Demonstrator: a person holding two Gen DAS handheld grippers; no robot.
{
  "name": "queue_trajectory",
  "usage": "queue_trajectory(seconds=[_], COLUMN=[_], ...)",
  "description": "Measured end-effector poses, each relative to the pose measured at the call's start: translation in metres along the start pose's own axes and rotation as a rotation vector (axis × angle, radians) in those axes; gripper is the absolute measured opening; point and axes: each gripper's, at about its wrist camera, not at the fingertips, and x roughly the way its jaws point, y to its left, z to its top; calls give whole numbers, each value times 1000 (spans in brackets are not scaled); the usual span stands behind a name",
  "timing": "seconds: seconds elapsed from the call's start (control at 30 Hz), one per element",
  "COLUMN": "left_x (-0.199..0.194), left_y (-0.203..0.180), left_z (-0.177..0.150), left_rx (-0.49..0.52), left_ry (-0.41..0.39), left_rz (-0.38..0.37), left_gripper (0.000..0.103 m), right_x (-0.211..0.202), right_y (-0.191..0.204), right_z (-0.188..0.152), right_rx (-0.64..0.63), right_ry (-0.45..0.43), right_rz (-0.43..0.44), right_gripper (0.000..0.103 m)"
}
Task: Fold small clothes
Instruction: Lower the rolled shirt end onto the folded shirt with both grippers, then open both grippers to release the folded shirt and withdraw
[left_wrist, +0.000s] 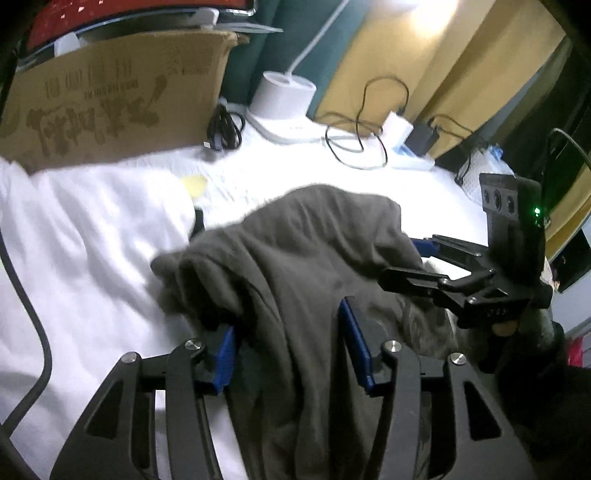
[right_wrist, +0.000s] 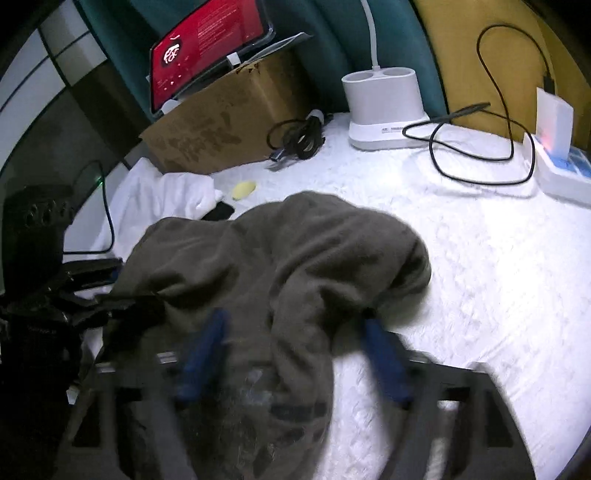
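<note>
Grey-brown garment (left_wrist: 295, 258) heaped on the white sheet (left_wrist: 92, 258), both of your grippers standing over its near edge.

Your left gripper (left_wrist: 288, 354) has its blue pads apart with a fold of cloth draped between them, pressed by neither; your right gripper (right_wrist: 295, 354) stands wide astride another ridge of the fabric, gripping nothing. Risks, as judged: the loose fold may drag along as you lift away and undo the lay, and the bunched hump may set into a crooked crease. Farther out, your grippers could snag the black cable (right_wrist: 480, 162). Count: one garment, two grippers, one white cloth (right_wrist: 166, 195), one yellow scrap (right_wrist: 243, 190), one cardboard box (right_wrist: 221, 136), one lamp base (right_wrist: 384, 107), one cable bundle (right_wrist: 299, 136).
</note>
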Motion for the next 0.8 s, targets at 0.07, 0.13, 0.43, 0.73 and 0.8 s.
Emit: queue_trajectory(seconds=[0.07,0.13,0.43,0.73,0.8], left_x=[5,15,10,2,0], left_y=[7,9,2,1,-2], left_z=[4,6,1,-10,-12], left_rx=[-4,5,112,90,115], left_ry=[6,14,-38,-45,-50], left_rz=[8,19,168,232,269], left_gripper=[52,51,35,35,36], right_x=[-3,-5,13,1,-4], right_y=[-3,-9,-26,-43,-39], right_z=[9,15,29,31,30], right_rx=[10,34,-16,-6,-28], right_ry=[-36,-63,-66,-84,-90], right_rz=[-8,2,-171,-285,-324], right_gripper=[82,81,59,59,60])
